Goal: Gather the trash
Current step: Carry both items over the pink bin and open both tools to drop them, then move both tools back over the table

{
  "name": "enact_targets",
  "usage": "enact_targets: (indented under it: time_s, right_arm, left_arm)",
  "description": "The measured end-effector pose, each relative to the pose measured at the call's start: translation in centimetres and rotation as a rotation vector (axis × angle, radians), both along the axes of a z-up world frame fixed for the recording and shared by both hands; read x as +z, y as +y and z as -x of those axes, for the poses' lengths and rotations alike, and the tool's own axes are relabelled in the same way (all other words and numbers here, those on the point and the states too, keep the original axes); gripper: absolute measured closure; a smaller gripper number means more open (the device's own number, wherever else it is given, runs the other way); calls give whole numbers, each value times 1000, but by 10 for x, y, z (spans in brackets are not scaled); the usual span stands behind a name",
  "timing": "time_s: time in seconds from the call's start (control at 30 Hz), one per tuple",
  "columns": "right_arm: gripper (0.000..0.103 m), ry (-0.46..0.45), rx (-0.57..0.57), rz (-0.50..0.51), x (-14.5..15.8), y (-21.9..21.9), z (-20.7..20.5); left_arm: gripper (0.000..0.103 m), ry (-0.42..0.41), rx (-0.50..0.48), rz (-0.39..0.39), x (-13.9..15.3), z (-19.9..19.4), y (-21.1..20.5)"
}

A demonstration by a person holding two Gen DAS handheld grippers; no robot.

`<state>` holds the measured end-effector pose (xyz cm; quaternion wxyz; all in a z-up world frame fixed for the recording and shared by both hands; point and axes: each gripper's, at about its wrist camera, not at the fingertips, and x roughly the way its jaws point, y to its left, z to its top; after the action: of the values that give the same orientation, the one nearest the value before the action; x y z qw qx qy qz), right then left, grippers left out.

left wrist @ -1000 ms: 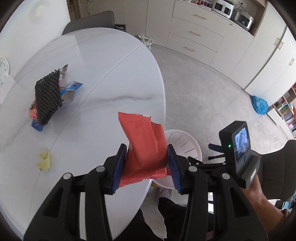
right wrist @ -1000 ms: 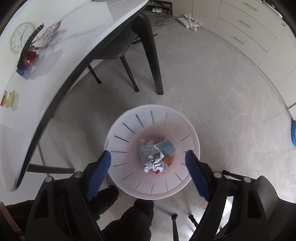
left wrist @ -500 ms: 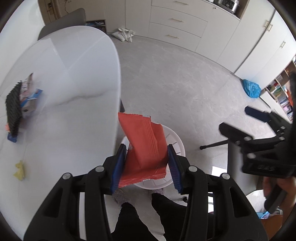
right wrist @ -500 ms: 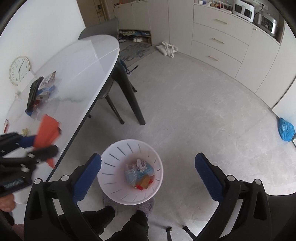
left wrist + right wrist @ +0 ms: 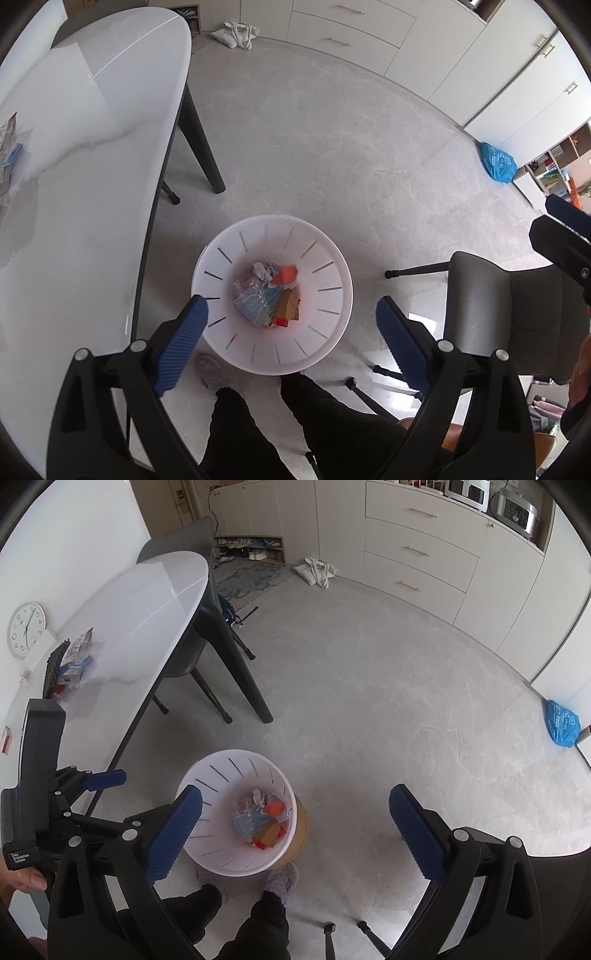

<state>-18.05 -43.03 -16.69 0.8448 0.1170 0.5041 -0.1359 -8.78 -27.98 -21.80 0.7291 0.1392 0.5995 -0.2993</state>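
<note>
floor [image 5: 369, 701]: grey marbled | cabinets [image 5: 417, 550]: cream, drawered | table [image 5: 140, 609]: white oval, dark legs | wall clock [image 5: 25, 629]

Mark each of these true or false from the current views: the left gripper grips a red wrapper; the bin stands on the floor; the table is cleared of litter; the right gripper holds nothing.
1. The left gripper grips a red wrapper. False: its jaws are opening, empty; a red wrapper lies in the bin.
2. The bin stands on the floor. True.
3. The table is cleared of litter. False: wrappers remain.
4. The right gripper holds nothing. True.
</note>
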Motion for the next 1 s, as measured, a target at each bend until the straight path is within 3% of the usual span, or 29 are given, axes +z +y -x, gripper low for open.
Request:
enact_targets:
  time_s: [0.2,0.3,0.47,0.67,0.8,1.0]
  right_arm:
    - [3,-17,-15,-5,7,-2,4]
    - [3,-46,-13,-2,20,2,3]
    - [3,-138,31,14,57,20,-5]
    - [3,-238,135,22,93,62,-34]
    - [3,-271,194,13,101,95,-56]
    - [3,-269,258,-20,99,151,-82]
  left_arm:
    - [12,-25,36,30,21,-1,9]
    - [11,-89,76,62,50,-3,22]
    - [8,-187,169,104,100,-11,63]
    - [8,-304,344,68,137,-31,138]
    - [8,-336,433,20,133,-47,194]
    - [8,-329,497,-79,94,-75,272]
